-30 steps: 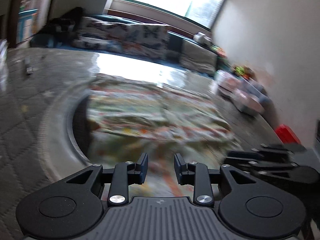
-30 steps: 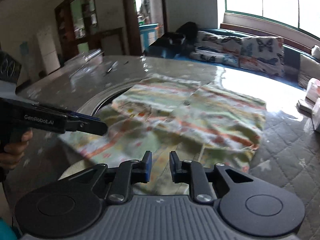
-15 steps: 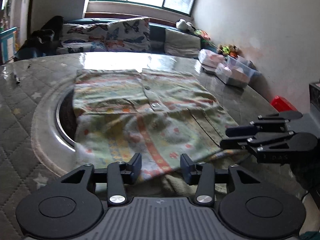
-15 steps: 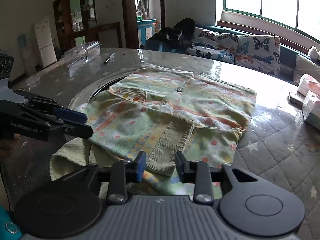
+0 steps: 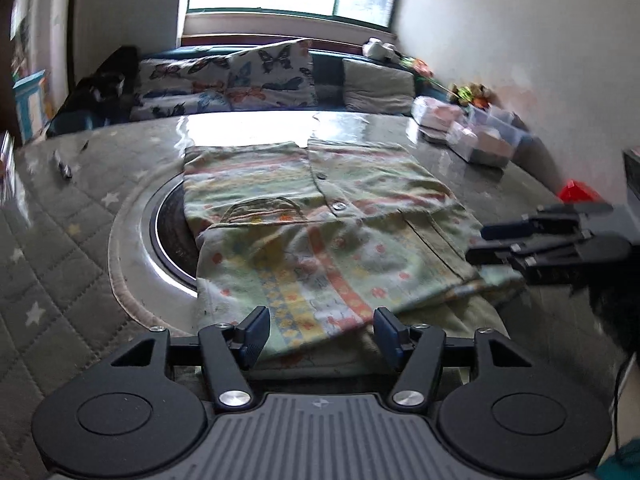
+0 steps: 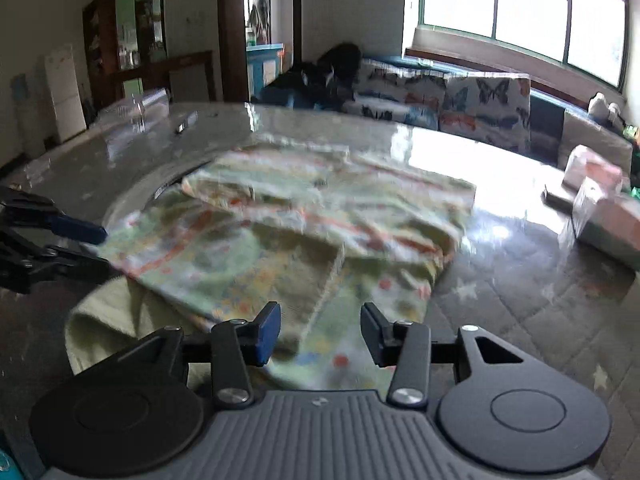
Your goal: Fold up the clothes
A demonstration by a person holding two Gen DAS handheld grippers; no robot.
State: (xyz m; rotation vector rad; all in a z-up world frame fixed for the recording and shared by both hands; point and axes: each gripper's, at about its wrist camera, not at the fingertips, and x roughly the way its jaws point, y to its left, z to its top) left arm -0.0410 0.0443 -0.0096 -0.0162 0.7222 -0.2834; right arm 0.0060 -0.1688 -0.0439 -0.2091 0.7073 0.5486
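Quilted table (image 5: pixel 72 264) fills mid-frame, bearing the patterned shirt (image 5: pixel 320 220), its near part already folded over. Left gripper (image 5: pixel 320 332) and right gripper (image 6: pixel 320 330), just opening, stand wide and empty; further folds likely remain.

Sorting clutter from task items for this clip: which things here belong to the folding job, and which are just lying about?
Job:
- patterned shirt, part-folded on the table
- left gripper, open
- right gripper, open

Lying about:
- clear storage boxes
- red object
- butterfly cushions
- small dark item
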